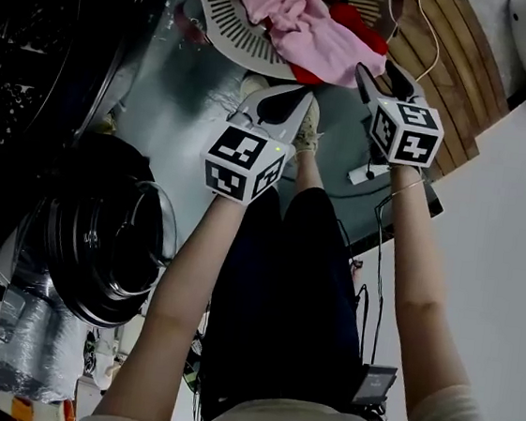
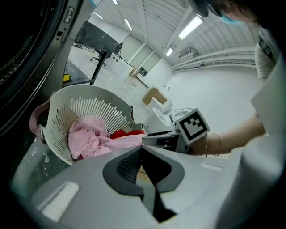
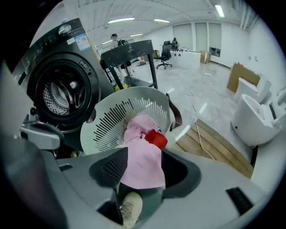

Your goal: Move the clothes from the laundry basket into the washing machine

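1. My left tool was pressed together, its two tips meeting with nothing between them. It was angled down toward the floor just short of the laundry basket.
2. My right tool was spread wide and pointed more steeply down. Looking along it, the lower edge of the pink garment showed in the gap between its pads, but neither pad pressed on the cloth, so it was pinching nothing.
3. Below that gap I could see the toe of my shoe on the floor.
4. Just beyond both tools lay the pink garment, spilling out over the basket's rim toward me. A red garment was bunched against it on my right side.
5. Both clothes were in the laundry basket, a pale slotted tub that stood tilted on the floor, its open mouth turned toward my tools.
6. To my left stood the dark washing machine; its round door hung open beside my left arm, well apart from the basket.
7. Beyond the basket, on my right, a platform of wooden slats lay on the floor.
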A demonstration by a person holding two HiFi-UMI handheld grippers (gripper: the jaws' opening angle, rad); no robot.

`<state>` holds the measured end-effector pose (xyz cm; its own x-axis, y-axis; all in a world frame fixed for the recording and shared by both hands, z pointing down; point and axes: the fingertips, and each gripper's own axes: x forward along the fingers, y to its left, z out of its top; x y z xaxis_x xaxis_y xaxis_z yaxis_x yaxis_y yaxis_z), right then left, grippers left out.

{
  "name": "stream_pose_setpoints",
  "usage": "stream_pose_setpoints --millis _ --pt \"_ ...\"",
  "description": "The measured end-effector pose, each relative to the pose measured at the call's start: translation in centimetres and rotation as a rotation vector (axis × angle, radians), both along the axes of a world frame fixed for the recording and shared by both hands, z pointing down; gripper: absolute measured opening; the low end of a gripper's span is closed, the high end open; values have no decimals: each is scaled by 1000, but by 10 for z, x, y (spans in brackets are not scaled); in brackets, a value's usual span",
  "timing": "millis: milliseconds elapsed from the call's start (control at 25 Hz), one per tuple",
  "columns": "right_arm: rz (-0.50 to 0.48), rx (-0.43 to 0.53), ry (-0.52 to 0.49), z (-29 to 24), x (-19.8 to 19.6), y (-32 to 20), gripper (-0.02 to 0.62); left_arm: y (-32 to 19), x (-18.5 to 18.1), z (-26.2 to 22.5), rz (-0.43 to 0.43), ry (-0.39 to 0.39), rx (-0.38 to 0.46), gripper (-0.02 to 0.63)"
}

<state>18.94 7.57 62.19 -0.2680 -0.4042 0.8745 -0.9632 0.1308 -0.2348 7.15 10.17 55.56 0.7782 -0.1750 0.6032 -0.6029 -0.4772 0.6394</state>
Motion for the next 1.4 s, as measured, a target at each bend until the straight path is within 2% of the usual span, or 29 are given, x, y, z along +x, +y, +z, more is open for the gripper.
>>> stream_pose_setpoints --millis 160,240,280,360,400,560,680,840,1000,1080,1120,1200,1280,1400 --pt "109 3 -88 14 1 -3 201 3 5 9 20 21 12 12" --pt "113 14 -80 12 2 -3 171 2 8 9 43 33 30 21" --pt "105 17 -68 9 1 -2 142 3 9 9 52 34 35 47" --pt "79 24 -65 -1 -2 0 52 4 10 9 62 30 27 144" --pt "63 31 -81 -9 -8 0 43 5 10 9 67 25 24 178" --pt "8 80 -193 -51 -43 -4 40 9 6 5 90 -13 37 281" --pt "-30 138 -274 -91 -68 -11 40 10 3 -1 105 -43 68 331" --pt "-65 209 -404 -147 -102 -18 40 5 1 -15 121 -55 116 356" --pt "-144 279 -571 -204 -132 -22 40 -28 -8 -37 33 -44 205 356" --pt "-178 294 -625 -221 -139 -20 40 -44 -14 -56 0 -25 271 328" --pt "-191 297 -641 -226 -140 -19 40 -50 -17 -64 -4 -20 304 214" --pt "-203 306 -668 -232 -139 -21 40 -55 -19 -77 11 -25 358 64" --pt "-205 319 -696 -236 -137 -25 40 -52 -22 -84 22 -43 377 37" --pt "-255 317 -689 -231 -142 -25 41 -47 -41 -88 -36 -72 353 34"
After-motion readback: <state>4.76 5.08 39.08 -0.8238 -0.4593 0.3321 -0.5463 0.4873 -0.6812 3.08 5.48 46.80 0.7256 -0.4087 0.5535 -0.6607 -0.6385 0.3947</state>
